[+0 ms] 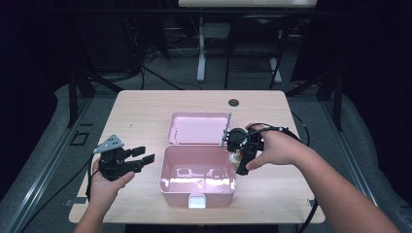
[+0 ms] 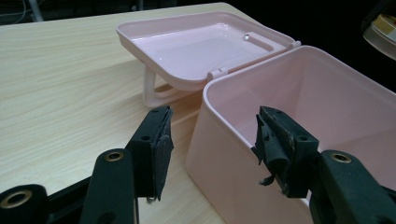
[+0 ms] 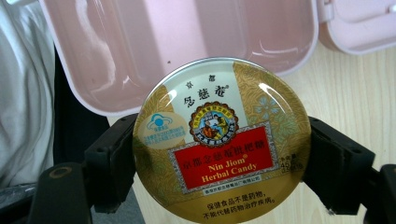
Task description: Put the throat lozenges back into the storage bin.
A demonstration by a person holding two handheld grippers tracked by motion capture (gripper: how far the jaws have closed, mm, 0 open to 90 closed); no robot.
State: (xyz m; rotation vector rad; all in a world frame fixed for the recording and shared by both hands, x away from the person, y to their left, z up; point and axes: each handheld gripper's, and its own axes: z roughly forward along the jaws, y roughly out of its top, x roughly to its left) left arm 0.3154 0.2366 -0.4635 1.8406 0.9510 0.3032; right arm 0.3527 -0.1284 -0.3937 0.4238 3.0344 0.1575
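Wood table (image 1: 145, 104) carried a pink box (image 1: 197, 177) near the front edge, lid (image 1: 199, 128) flipped back. Right gripper (image 1: 241, 154) was clamped on a candy tin (image 3: 222, 138) – at the box's right rim. Left gripper (image 1: 144, 155) sat left of the box, jaws apart, empty. Best move: centre the tin over the opening, lower, then release – left could steady the wall.

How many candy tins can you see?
1. The candy tin is clamped in the right gripper, at the right edge of the open pink box. The box looks empty inside.

lab: dark curtains (image 1: 29, 53), floor cables (image 1: 160, 77)
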